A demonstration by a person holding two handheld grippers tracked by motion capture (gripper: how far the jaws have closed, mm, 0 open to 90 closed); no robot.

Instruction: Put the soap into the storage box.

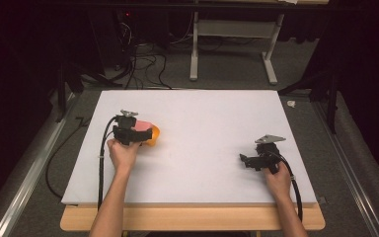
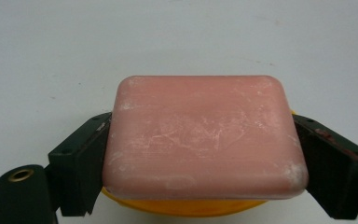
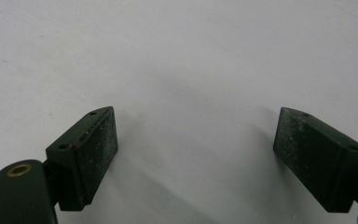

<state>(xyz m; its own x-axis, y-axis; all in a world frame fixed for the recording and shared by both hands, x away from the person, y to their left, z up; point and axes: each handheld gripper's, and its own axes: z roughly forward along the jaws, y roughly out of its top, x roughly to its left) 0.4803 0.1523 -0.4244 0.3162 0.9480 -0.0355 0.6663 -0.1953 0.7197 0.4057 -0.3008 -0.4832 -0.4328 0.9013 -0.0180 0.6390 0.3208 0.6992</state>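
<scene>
The left gripper (image 1: pixel 137 132) sits over the left part of the white desk (image 1: pixel 202 148), held in the person's left hand (image 1: pixel 123 154). Its jaws are clamped on a pink soap (image 2: pixel 204 136), one pad against each short side of the bar. The soap lies flat between them, its broad scuffed face turned up, with whitish marks across it. Just under the soap is an orange dish (image 2: pixel 186 206); its rim shows below the bar's near edge, though I cannot tell whether the soap rests on it or hangs a little above. From the high view the dish (image 1: pixel 153 136) peeks out on the right of the gripper, with the soap (image 1: pixel 142 125) a pink patch beside it.

The right gripper (image 1: pixel 246 160) is well apart, over the right part of the desk, in the right hand (image 1: pixel 278 178). Its jaws stand wide, with bare desk (image 3: pixel 191 70) between the pads.
</scene>
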